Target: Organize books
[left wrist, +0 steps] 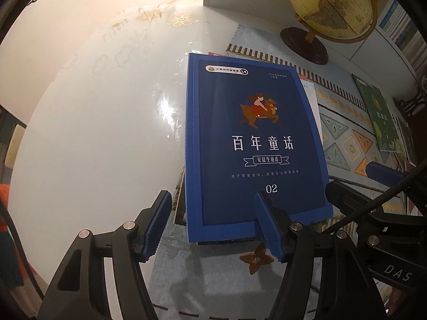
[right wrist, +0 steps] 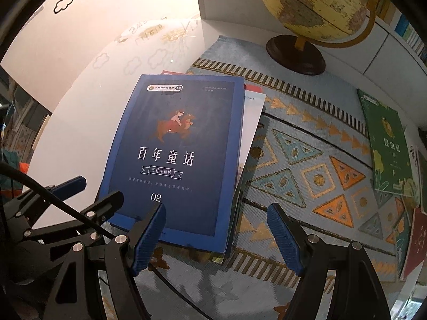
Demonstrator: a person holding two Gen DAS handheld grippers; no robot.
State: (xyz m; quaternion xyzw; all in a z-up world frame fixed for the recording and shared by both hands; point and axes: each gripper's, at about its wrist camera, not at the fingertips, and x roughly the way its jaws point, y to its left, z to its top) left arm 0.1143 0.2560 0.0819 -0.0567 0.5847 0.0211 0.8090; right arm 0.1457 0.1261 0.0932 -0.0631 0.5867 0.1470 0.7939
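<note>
I had both tools hanging above the near edge of the blue book (left wrist: 256,144), which topped a small stack straddling the white table (left wrist: 93,133) and the patterned mat (right wrist: 307,160), on the near side of the globe (right wrist: 315,5) and left of it. The left gripper (left wrist: 213,224) stood with its fingers apart and nothing between them, one pad off the book's left edge, the other over its lower cover; whether that pad touched the cover I could not tell. The right gripper (right wrist: 216,237) was likewise spread and empty, one pad over the book's near right corner, the other over bare mat.

To square the stack well, I judged I should bring the two tools in from opposite sides at the same height, press the long edges evenly, and push gently, since the books beneath stuck out on the side away from the table and could slide on one another.

A green book (right wrist: 387,144) lay apart, near of the globe and to its right, with more covers beyond it cut off by the lens edge. The titles under the blue book stayed hidden; I made out only a white page and a red corner. How many books the stack held I could not count.
</note>
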